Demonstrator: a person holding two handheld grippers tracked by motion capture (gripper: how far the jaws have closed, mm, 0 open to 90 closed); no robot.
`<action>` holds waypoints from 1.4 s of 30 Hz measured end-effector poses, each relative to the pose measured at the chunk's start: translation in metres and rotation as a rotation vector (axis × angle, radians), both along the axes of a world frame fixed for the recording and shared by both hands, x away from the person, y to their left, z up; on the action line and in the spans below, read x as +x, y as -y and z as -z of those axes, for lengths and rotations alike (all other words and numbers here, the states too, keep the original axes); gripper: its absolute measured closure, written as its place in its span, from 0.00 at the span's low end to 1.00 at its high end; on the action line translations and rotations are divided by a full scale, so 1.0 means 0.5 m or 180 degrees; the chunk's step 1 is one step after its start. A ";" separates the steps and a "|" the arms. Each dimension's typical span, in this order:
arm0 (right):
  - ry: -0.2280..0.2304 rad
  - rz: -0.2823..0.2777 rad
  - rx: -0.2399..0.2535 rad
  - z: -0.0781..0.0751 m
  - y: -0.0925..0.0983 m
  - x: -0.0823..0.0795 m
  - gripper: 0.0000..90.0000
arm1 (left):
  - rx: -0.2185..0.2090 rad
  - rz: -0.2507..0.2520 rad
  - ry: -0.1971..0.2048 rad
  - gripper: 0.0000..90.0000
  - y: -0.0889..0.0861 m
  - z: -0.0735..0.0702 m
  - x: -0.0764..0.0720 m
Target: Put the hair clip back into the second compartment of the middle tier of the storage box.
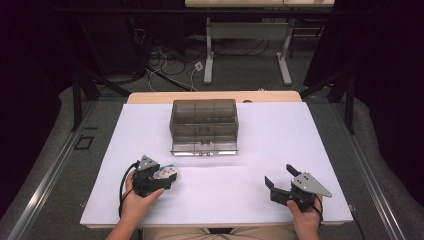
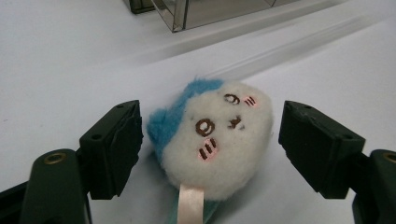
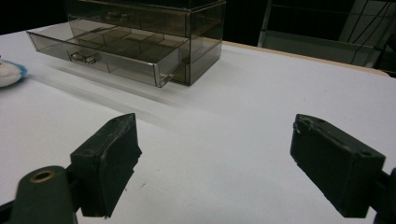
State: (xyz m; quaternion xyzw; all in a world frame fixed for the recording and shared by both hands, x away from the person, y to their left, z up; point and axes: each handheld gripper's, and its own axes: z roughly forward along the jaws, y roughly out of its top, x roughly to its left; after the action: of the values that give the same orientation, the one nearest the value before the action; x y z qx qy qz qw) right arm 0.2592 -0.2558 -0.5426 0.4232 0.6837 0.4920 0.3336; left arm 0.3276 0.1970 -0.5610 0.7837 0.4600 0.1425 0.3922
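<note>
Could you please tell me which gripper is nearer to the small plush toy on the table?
Left. The left gripper straddles the plush toy, jaws either side, not touching. The right gripper sits far across the table.

Fluffy plush toy (image 2: 217, 140) (matt table (image 2: 56, 70))

Item count for the work surface:

- Tables: one white table (image 1: 280, 150) in the foreground. A second table stands beyond it at 12 o'clock, seen by its two grey legs.
- Drawer units: one smoked transparent drawer unit (image 1: 204, 125), at 12 o'clock from table centre. Two drawer tiers are visible; the lower drawer (image 3: 100, 55) stands pulled out. Its divider count cannot be determined.
- Plush toys: one white-and-blue plush toy (image 2: 215, 140), at 8 o'clock from table centre, carrying one pale ribbon tab.
- Grippers: two, the left gripper (image 1: 159, 180) at 8 o'clock and the right gripper (image 1: 281, 181) at 4 o'clock. Each has two black jaws.
- Hands: two.
</note>
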 end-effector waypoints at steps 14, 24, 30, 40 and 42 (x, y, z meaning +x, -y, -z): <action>0.0006 -0.0014 -0.0006 0.001 -0.001 0.001 0.16 | 0.0086 0.0002 -0.0010 0.34 0.003 0.007 0.001; -0.0005 -0.0020 -0.0004 0.001 -0.001 0.001 0.16 | 0.0125 0.0019 0.0004 0.38 0.004 0.006 0.000; 0.0004 -0.0020 0.0003 0.002 -0.002 0.001 0.16 | 0.0121 0.0019 0.0024 0.40 0.004 0.005 -0.001; 0.0003 -0.0019 0.0001 0.001 -0.002 0.001 0.16 | 0.0150 0.0035 0.0028 0.42 0.004 0.002 -0.003; -0.0003 -0.0017 0.0003 0.001 -0.002 0.001 0.16 | 0.0159 0.0049 0.0050 0.42 0.005 0.002 -0.003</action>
State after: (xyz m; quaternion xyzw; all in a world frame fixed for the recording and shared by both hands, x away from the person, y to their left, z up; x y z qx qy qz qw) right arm 0.2594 -0.2549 -0.5431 0.4217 0.6848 0.4931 0.3318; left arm 0.3263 0.1947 -0.5620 0.7957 0.4471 0.1571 0.3772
